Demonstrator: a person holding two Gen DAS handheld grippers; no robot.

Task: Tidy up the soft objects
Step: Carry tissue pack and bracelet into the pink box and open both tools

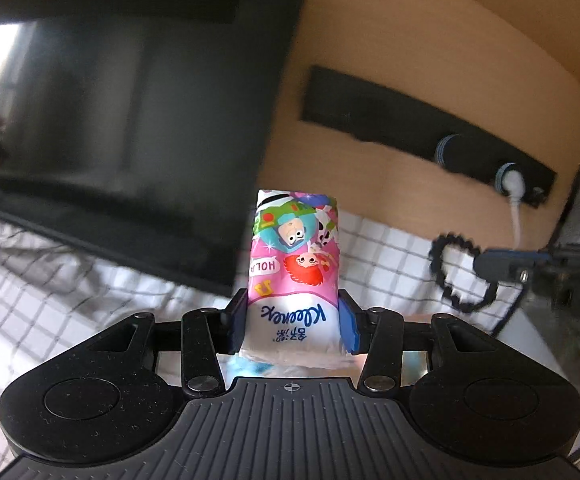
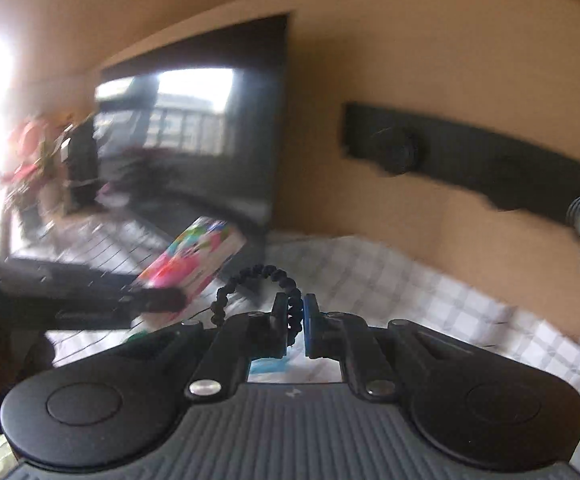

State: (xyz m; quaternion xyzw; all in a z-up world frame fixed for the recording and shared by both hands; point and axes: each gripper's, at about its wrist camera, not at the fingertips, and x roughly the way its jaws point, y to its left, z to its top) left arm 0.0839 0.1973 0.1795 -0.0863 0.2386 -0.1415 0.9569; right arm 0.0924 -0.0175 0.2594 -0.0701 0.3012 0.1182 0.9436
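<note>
Two grippers are in view, each clamped on one item above a white cloth with a dark grid pattern. At far left a dark screen leans against a tan wall; the screen reflects a window. The left gripper pinches a tissue pack between its fingers, gripping the lower white part of the wrapper. The pack stands upright in the grip and its print reads upside down from this camera: the word "Kleenex" in blue script, small blue Chinese characters beneath it, and "HOLA" in a pink speech bubble among cartoon figures. Right of the pack, a black strip is fixed to the wall; a white plug with a white cord sits at its right end. Below it, the right gripper enters from the right edge, with white letters "DA" legible on its body. In the right wrist view, the right gripper has its jaws pressed almost together on a black beaded ring, which loops up and to the left from the pinch point. Whether the ring touches the cloth cannot be determined.
</note>
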